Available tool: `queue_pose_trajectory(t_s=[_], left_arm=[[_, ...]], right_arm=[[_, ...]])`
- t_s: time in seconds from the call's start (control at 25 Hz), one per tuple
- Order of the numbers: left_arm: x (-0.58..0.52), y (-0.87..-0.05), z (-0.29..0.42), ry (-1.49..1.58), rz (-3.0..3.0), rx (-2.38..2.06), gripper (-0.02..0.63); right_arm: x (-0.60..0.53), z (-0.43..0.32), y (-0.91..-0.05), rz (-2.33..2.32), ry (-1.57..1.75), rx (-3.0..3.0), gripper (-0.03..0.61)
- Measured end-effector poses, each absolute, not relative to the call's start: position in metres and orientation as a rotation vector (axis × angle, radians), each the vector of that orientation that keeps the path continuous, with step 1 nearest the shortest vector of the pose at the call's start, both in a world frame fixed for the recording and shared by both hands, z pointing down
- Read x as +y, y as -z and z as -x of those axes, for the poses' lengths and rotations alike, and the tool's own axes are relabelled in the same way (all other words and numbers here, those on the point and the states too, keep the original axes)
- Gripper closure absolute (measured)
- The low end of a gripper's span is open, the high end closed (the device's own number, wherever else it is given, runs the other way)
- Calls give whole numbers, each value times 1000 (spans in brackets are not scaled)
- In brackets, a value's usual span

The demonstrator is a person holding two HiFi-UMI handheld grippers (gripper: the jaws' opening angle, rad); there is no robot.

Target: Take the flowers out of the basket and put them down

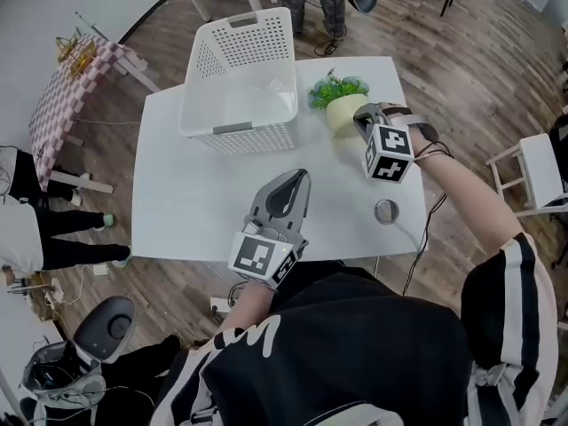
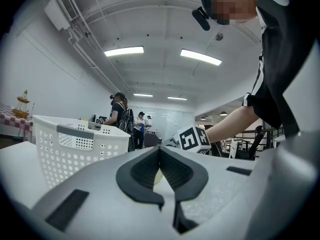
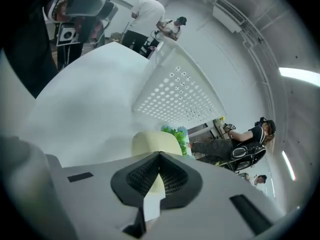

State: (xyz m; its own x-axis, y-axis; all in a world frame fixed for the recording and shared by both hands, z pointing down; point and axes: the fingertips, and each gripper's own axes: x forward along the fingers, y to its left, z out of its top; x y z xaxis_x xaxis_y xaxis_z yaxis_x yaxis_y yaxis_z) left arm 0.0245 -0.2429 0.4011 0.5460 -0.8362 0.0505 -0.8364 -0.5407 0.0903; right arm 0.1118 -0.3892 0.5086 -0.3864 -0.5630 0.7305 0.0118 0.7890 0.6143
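Note:
A cream pot (image 1: pixel 343 112) of green flowers (image 1: pixel 337 89) stands on the white table (image 1: pixel 191 198), just right of the white perforated basket (image 1: pixel 253 136). The basket looks empty. My right gripper (image 1: pixel 361 119) is at the pot's right side, its jaws shut and its tips against or very near the pot. In the right gripper view the pot (image 3: pixel 152 141) and flowers (image 3: pixel 176 133) sit just beyond the closed tips (image 3: pixel 160 155), with the basket (image 3: pixel 180 94) behind. My left gripper (image 1: pixel 297 177) hovers mid-table, shut and holding nothing; its own view shows the closed tips (image 2: pixel 160 149) and the basket (image 2: pixel 75 149).
A small round metal object (image 1: pixel 386 211) with a cable lies near the table's right front edge. A checked-cloth table (image 1: pixel 62 105) and a standing person (image 1: pixel 35 229) are off to the left. A white chair (image 1: pixel 541 171) is at the right.

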Motion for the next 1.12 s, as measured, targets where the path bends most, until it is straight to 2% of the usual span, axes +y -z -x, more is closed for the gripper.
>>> queue_pose_trajectory(t_s=[0.72,1.12], left_arm=[[-238,-392,-33,15,-2712,-1416,609],[-238,-392,-31,6,-2707,-1433,609]], right_arm=[[-364,-115,-513,-377,592,-1833,563],[-323,-138,-577,-198,492,-1750,563]])
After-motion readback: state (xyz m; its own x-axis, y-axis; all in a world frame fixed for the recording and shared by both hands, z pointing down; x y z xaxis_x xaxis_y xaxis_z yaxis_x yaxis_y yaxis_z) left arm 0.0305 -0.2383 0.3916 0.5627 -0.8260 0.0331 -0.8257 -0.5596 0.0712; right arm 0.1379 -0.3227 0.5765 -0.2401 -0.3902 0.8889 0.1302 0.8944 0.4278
